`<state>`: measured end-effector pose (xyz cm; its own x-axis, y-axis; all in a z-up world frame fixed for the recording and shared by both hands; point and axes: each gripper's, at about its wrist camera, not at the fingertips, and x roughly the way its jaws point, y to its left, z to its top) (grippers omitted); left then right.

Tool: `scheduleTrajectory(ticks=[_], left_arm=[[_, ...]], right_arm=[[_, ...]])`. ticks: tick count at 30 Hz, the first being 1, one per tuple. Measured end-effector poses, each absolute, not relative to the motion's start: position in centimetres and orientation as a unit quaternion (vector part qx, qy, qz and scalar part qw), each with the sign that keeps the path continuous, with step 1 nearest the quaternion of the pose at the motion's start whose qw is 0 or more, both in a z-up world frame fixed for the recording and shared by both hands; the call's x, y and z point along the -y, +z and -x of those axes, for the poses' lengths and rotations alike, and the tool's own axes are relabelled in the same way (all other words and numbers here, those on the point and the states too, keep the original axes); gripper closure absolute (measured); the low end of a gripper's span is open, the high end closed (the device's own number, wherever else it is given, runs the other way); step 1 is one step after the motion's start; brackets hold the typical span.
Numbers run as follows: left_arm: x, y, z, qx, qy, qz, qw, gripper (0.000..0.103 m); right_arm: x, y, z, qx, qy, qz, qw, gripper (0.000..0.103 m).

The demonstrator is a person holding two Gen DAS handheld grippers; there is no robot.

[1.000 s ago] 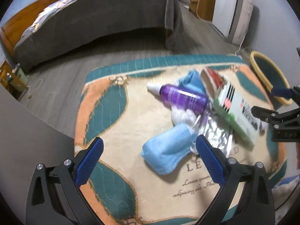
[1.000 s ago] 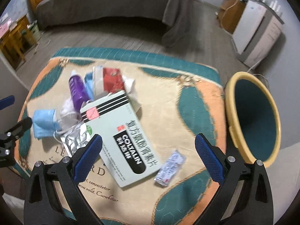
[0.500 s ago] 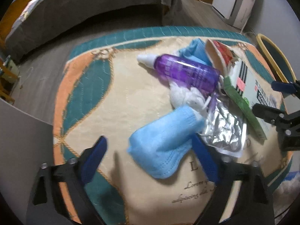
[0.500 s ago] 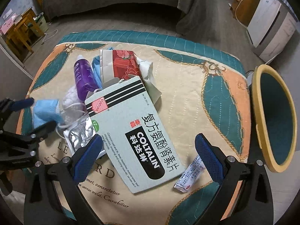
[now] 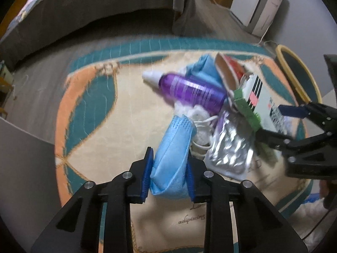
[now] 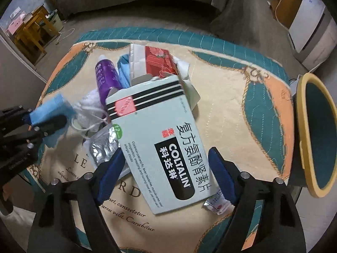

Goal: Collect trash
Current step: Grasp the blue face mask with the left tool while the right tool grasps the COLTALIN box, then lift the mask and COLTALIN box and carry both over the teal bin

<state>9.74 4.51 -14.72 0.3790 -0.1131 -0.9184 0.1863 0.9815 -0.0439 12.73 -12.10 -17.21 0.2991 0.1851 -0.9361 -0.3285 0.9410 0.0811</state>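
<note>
Trash lies piled on a patterned rug (image 6: 231, 105). My left gripper (image 5: 169, 154) points down and its jaws are closing; the pads press a folded blue face mask (image 5: 174, 132) from both sides. My right gripper (image 6: 166, 151) hovers over a pale green medicine box (image 6: 160, 126), jaws closing, the box between the fingers with the pads not clearly pressing it. A purple bottle (image 5: 189, 92), a white stringy wad (image 5: 200, 116), a foil blister pack (image 5: 229, 151), a red and white carton (image 6: 155, 63) and a small sachet (image 6: 217, 204) lie around.
A teal bin with a yellow rim (image 6: 311, 126) stands off the rug's right edge. A bed under a grey cover (image 5: 84, 10) fills the back. A white appliance (image 5: 259, 0) stands at the back right, wooden furniture (image 6: 31, 31) at the left.
The left gripper came down over the blue mask and its jaws narrowed onto it, folding it upright. The right gripper sank toward the medicine box and its jaws narrowed.
</note>
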Motion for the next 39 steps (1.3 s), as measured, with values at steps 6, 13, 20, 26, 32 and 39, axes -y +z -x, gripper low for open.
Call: scheduleTrajectory(ticks=[6,13,20,26,32,39], left_arm=[[-4.0,-11.6,-9.2,-0.516,-0.081,-0.044,0.851,0.074],[-4.2,-8.1,-7.6,-0.485,-0.083,-0.009,0.871,0.074],[-4.2,-7.5,-7.4,-0.479,-0.090,-0.004,0.873,0.074],[-4.4,-8.2,-8.1,-0.485,-0.090,-0.002,0.870,0.074],[-4.0,-9.1,-8.9,-0.493,-0.098,-0.015,0.865,0.074],[-3.6,-9.2,-9.4,-0.492,-0.101,-0.023,0.864,0.074]], right_arm=[[12.7,-15.3,-12.0,-0.559,0.163,0.041,0.812,0.063],[14.1,-14.8,-11.1,-0.559,0.144,0.036,0.816,0.074],[14.6,-15.0,-11.4,-0.563,0.129,0.026,0.816,0.025],[14.7,-17.0,-12.1,-0.582,0.120,0.056,0.802,0.015],[15.1,-19.3,-13.5,-0.614,0.122,0.030,0.779,0.014],[15.3,-18.3,-14.0,-0.600,0.112,0.036,0.791,0.030]])
